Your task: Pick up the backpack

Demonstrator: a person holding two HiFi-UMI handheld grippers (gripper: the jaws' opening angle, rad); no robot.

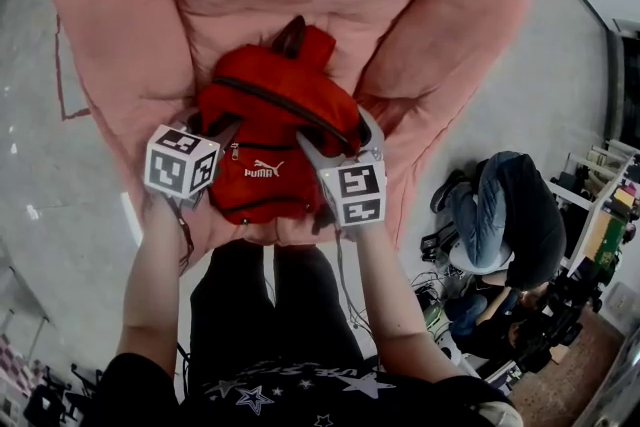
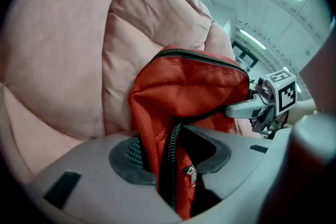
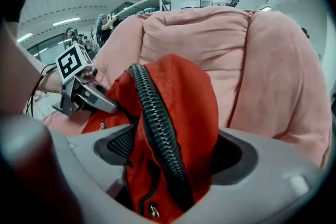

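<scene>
A red backpack (image 1: 270,130) with black zips and a white logo lies on a big pink beanbag (image 1: 130,15). My left gripper (image 1: 207,125) is at the bag's left side and my right gripper (image 1: 340,137) at its right side. In the left gripper view the left gripper (image 2: 170,157) has a fold of red backpack (image 2: 194,86) fabric with a zip bunched between its pads. In the right gripper view the right gripper (image 3: 168,155) is shut on a thick fold of the backpack (image 3: 184,97) with a black zip along its ridge. Each gripper shows in the other's view.
The beanbag sits on a grey floor (image 1: 40,175) with a red line (image 1: 60,85) marked at the left. A person in dark clothes (image 1: 510,215) crouches at the right, beside cables and shelves (image 1: 600,205). Ceiling lights and racks show in the gripper views.
</scene>
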